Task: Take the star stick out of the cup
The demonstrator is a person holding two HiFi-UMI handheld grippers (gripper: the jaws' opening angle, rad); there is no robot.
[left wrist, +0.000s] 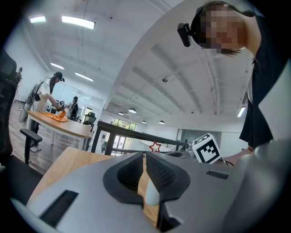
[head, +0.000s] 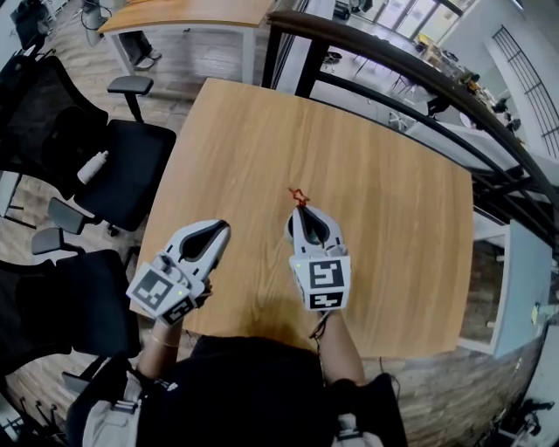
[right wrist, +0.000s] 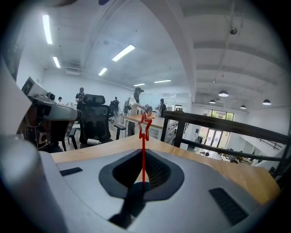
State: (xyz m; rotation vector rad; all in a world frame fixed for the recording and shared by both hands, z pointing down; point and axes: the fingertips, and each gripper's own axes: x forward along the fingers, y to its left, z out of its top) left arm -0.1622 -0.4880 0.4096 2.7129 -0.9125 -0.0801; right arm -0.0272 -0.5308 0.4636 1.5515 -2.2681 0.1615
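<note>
A thin red star stick [head: 299, 197] [right wrist: 143, 150] stands upright between the pads of my right gripper [head: 303, 215] [right wrist: 143, 175], which is shut on its lower part. The star [right wrist: 144, 126] points up, above the wooden table [head: 367, 201]. The left gripper view also catches the star [left wrist: 155, 146], beside the right gripper's marker cube [left wrist: 207, 149]. My left gripper [head: 215, 230] [left wrist: 144, 175] hovers at the table's near left, tilted upward. Its jaws stand almost together with only a slit between them. Low in that slit is a small white piece I cannot identify. No cup shows in any view.
Black office chairs [head: 122, 166] stand left of the table, one with a white bottle [head: 92, 166] on its seat. A black railing [head: 419, 79] runs along the table's far right side. Another table [head: 183, 13] stands farther back, with people [left wrist: 45, 95] near it.
</note>
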